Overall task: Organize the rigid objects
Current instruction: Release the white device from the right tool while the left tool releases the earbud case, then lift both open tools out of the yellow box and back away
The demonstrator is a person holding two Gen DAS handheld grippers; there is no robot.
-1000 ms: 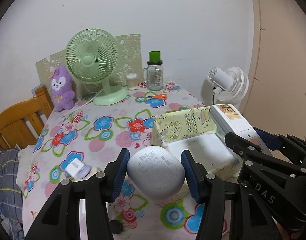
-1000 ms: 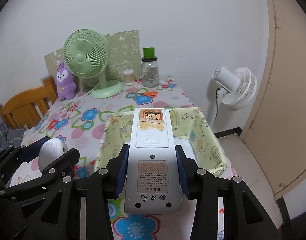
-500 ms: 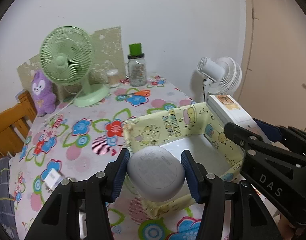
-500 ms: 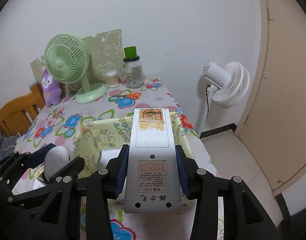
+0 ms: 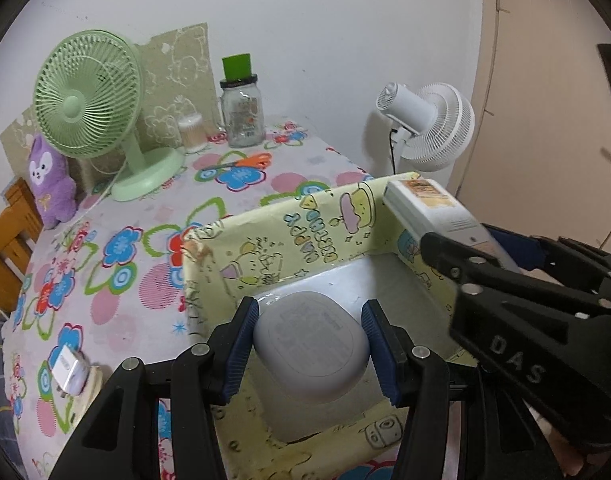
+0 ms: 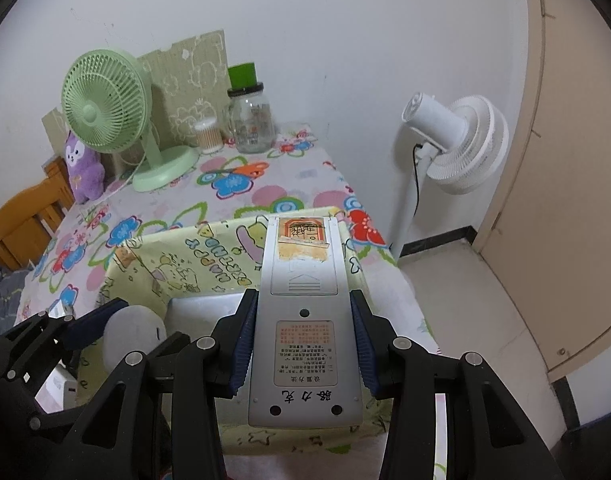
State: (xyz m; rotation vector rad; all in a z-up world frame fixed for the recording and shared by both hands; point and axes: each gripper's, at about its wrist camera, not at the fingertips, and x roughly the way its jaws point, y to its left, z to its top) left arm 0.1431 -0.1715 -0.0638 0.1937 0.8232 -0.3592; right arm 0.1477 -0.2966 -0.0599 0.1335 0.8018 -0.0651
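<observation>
Your left gripper (image 5: 311,344) is clamped on a white rounded case (image 5: 310,346), its blue pads pressing on both sides of it, and the case hangs over the open top of the yellow cartoon-print box (image 5: 265,236), whose pale floor shows directly beneath and ahead of your fingers. Your right gripper (image 6: 303,334) is closed tight on a grey remote control (image 6: 303,312), held back-side up with its printed label facing you and a torn orange sticker at its far end; the remote juts forward past your fingertips and its far end reaches over the box's far wall. From the left wrist view, the right gripper and the remote sit just to the right of your left claw, over the right side of the box. From the right wrist view, the left gripper and the white case sit low to the left of your right claw, over the box's left part. Beyond both claws, on the flowered tablecloth (image 5: 117,264), stand a green desk fan (image 5: 87,100), a purple plush toy (image 5: 51,184) to its left, a small tub of cotton swabs (image 5: 191,132) and a glass jar with a green lid (image 5: 241,108). To the lower left of your left claw lies a small white packet (image 5: 67,366) on the cloth. A white floor fan (image 6: 453,144) stands off the table, ahead and right of your right claw.
</observation>
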